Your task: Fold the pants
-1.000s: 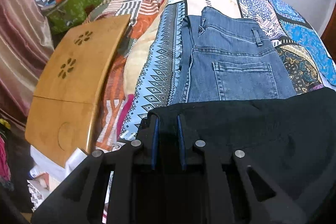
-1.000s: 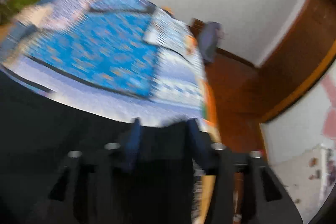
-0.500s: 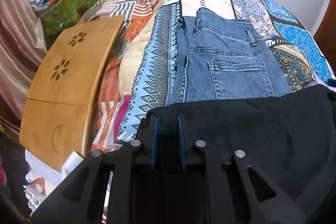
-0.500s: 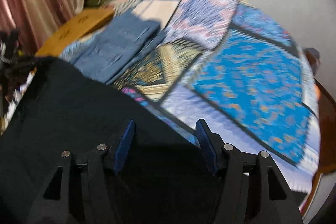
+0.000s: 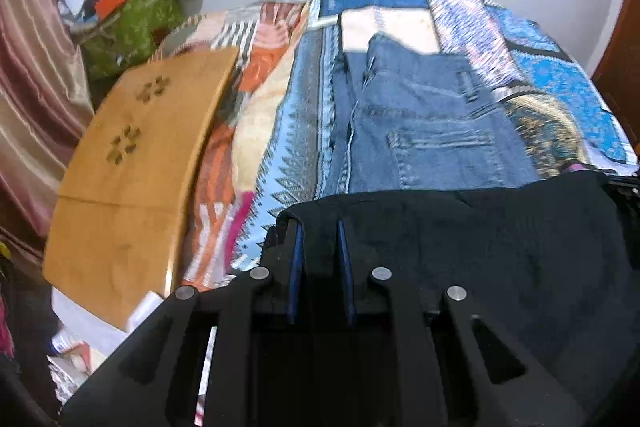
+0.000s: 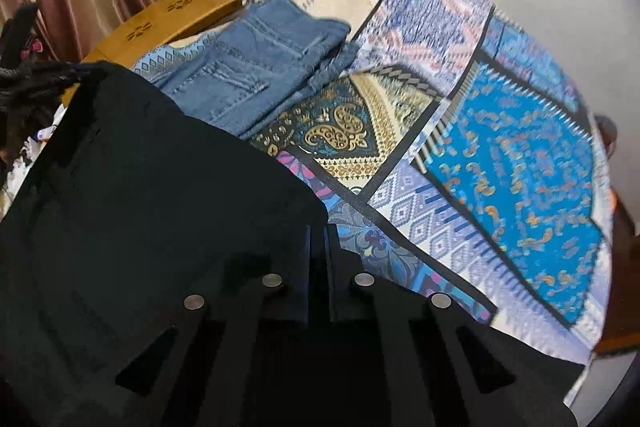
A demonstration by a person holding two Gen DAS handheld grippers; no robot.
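Observation:
Black pants (image 5: 500,247) are stretched across the near edge of the bed, their top edge held at two corners. My left gripper (image 5: 319,227) is shut on the left corner, with black cloth bunched between its blue pads. In the right wrist view the same black pants (image 6: 160,187) fill the lower left. There my right gripper (image 6: 319,231) is shut on the right corner, its fingers nearly together. The lower part of the pants is hidden behind both grippers.
Folded blue jeans (image 5: 432,131) (image 6: 256,67) lie on the patterned bedspread (image 5: 560,87) (image 6: 520,167) beyond the black pants. A wooden lap table (image 5: 136,155) (image 6: 168,19) leans at the bed's left side. A green bag (image 5: 128,23) and a curtain (image 5: 28,67) stand behind it.
The right gripper swung from the bed's right side over to the black pants' corner and closed there. The left gripper kept its grip and lifted slightly.

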